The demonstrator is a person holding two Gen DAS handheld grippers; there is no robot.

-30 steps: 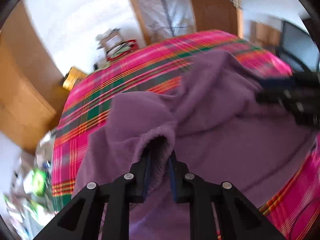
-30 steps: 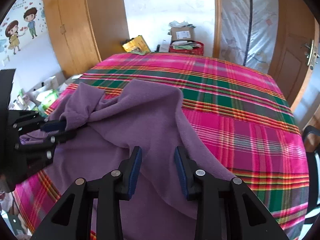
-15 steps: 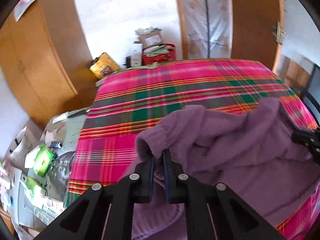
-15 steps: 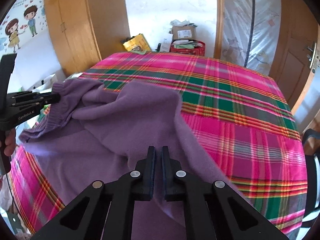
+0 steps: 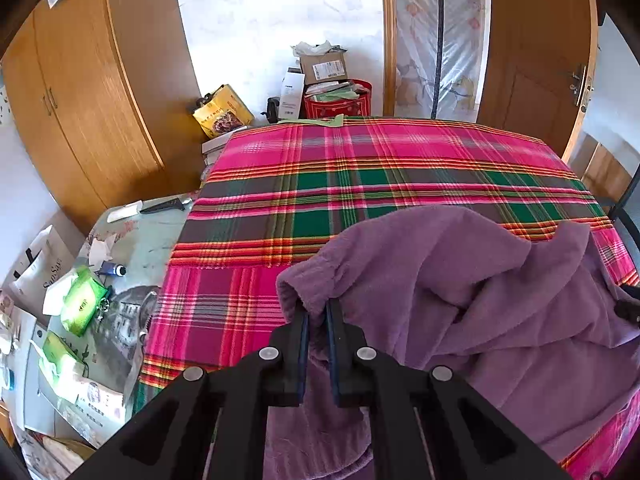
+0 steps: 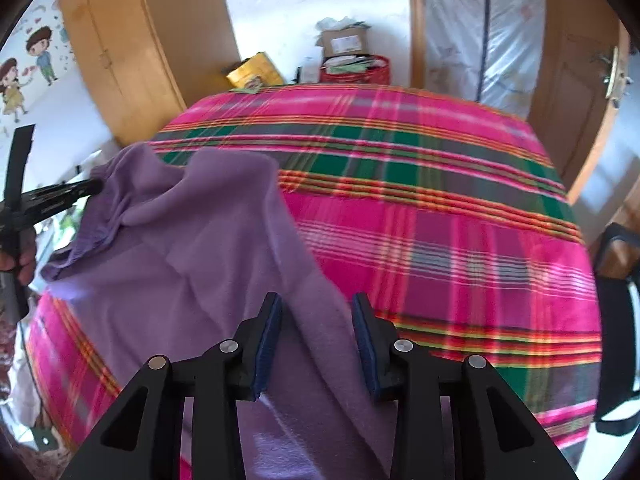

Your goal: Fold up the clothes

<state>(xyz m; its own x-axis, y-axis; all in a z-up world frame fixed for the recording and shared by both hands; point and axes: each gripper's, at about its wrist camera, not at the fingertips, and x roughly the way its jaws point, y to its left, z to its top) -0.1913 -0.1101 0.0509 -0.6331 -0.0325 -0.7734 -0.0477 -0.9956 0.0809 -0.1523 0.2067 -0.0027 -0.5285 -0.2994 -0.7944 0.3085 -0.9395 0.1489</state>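
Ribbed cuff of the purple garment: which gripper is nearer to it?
Left. The left gripper is clamped on the ribbed cuff; the right gripper, jaws opening, stands over the purple garment far from it.

**Bright daylight, fisheye warp, one soft view**

We see even daylight and a washed-out white wall [image 5: 280,20]. Both views bow at their dark round borders. The left wrist view is sharp; the right smears the plaid bedspread [image 6: 440,220].
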